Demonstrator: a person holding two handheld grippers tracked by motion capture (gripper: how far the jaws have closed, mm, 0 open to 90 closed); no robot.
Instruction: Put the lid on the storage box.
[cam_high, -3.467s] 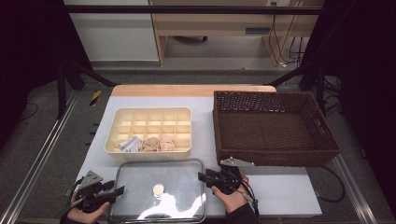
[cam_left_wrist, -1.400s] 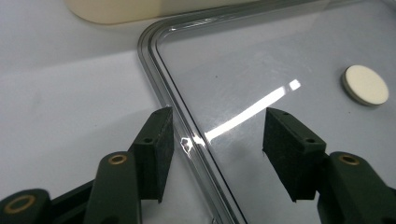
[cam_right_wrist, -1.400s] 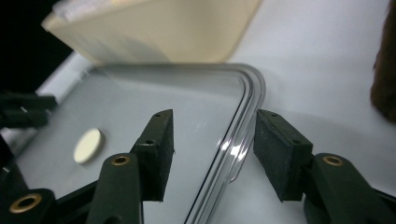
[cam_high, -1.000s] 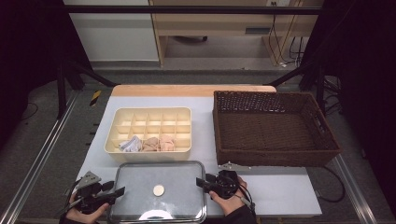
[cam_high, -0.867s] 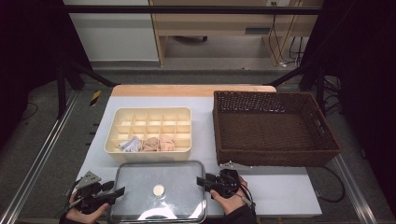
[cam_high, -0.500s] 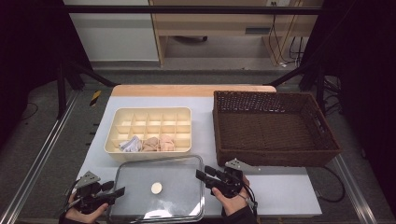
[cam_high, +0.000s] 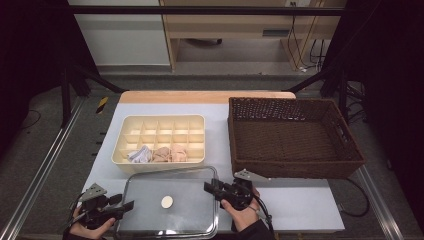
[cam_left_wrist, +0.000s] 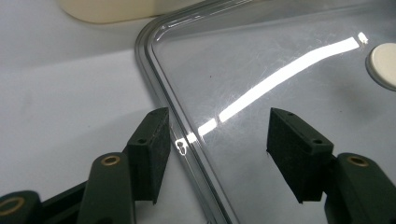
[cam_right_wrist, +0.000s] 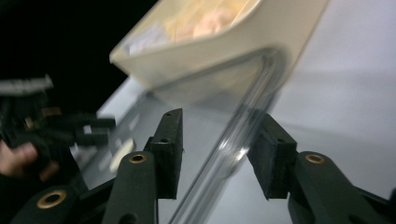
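Two grippers are bracketing the clear lid (cam_high: 167, 202) lying before the divided tray (cam_high: 161, 137); our left gripper (cam_left_wrist: 217, 140) is straddling its edge, jaws apart; our right gripper (cam_right_wrist: 219, 151) has just been closing around the opposite rim, not yet pinching; next we are needing both clamped before lifting.

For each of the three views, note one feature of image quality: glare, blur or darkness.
High view: dark surroundings, the lit table is bright. Left gripper view: a bright streak of glare runs across the clear lid, which stays sharp. Right gripper view: the cream organiser box and the lid's edge are blurred, and the upper left is black.
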